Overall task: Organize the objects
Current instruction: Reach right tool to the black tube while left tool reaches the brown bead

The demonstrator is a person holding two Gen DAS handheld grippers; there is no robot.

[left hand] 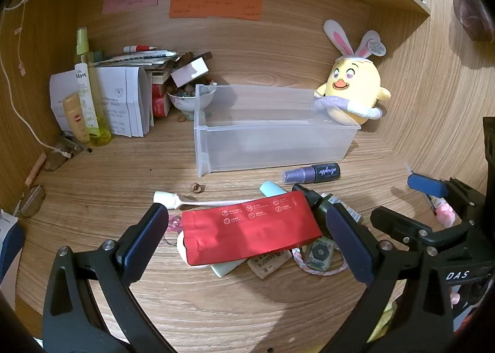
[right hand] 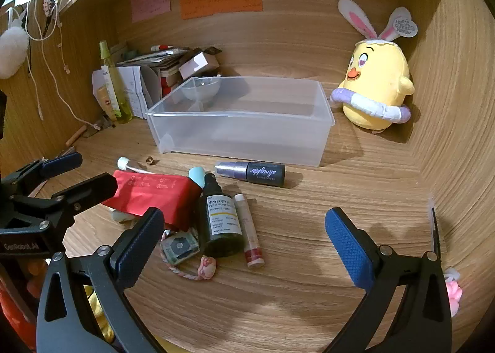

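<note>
Red foil pouch (left hand: 250, 227) sits framed between the wide-open left tool (left hand: 247, 237), right tool (right hand: 244, 244) gaping empty too.

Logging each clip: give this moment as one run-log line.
left gripper: open, straddling red pouch | right gripper: open, empty | clear bin: empty | small items: loose on desk
</note>
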